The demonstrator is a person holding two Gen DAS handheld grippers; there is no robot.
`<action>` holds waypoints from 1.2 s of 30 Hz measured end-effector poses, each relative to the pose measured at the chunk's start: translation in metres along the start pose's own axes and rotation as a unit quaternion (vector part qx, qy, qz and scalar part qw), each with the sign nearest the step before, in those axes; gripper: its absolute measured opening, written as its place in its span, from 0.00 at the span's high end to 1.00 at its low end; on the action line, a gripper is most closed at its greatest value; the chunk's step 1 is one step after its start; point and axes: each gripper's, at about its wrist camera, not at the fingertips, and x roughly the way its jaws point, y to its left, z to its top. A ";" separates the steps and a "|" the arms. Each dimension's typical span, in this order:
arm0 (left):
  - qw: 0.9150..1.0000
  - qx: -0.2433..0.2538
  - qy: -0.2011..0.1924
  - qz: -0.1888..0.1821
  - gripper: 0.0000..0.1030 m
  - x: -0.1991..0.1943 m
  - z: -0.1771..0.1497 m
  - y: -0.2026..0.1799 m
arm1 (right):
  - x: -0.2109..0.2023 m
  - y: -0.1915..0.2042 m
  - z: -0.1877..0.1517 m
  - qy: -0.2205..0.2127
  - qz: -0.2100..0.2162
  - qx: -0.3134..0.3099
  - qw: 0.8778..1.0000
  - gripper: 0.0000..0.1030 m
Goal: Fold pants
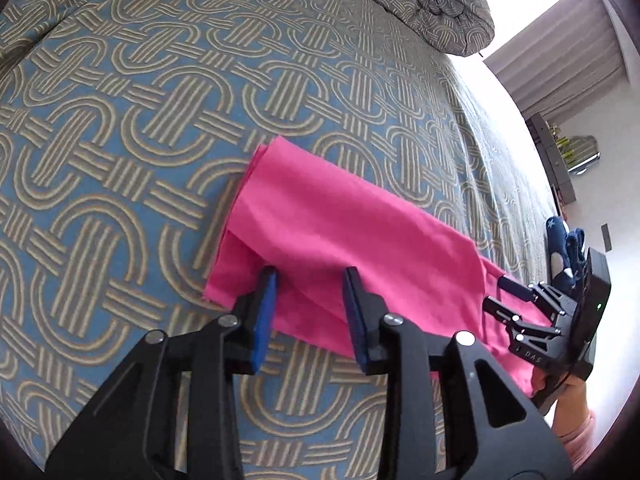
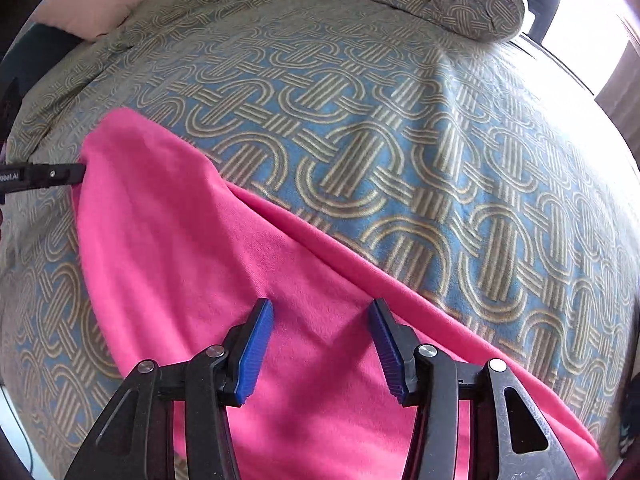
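Left wrist view takes in the bed (image 1: 160, 100) first — a wide spread of blue cover patterned with interlocking tan loops, filling most of the picture. A bundled duvet (image 1: 432, 4) in the same pattern is heaped at the far edge, and beyond the bed's right side there is bright window light with pale curtains (image 1: 560, 64). On the cover lie the pink pants (image 1: 340, 240), folded into a long flat band that runs from the middle of the bed toward the lower right. Near the band's right end, a dark blue slipper with white stars (image 1: 568, 248) shows past the bed's edge.

From the right wrist view, the same pants (image 2: 192, 240) spread broad and smooth across the lower left, one long edge lying diagonally over the cover (image 2: 400, 140), and a pale pink pillow (image 2: 104, 0) sits at the far left corner.

The left gripper (image 1: 310, 280) hovers over the near-left part of the band, its blue pads parted with pink cloth visible in the gap — nothing pinched. The right gripper (image 2: 320, 312) stands likewise partly open above the pants, pads apart and not pressing any fabric. In the left wrist view the right gripper (image 1: 496, 292) appears at the band's right end, held by a hand (image 1: 568, 396) in a pink sleeve.
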 end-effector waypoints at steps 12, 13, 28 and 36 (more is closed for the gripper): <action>0.992 -0.019 -0.126 0.025 0.95 -0.046 -0.006 0.008 | -0.011 -0.005 0.034 -0.056 -0.085 0.028 0.994 0.97; 0.990 -0.011 -0.133 0.044 0.96 -0.046 -0.006 0.007 | -0.013 -0.005 0.036 -0.051 -0.068 0.036 0.996 0.97; 0.994 -0.029 -0.095 0.055 0.59 -0.030 -0.026 0.029 | -0.009 0.060 0.043 -0.036 0.027 -0.043 0.998 0.74; 0.997 -0.035 -0.055 0.051 0.40 -0.017 -0.033 0.017 | 0.026 0.064 0.076 -0.048 -0.072 -0.013 0.996 0.63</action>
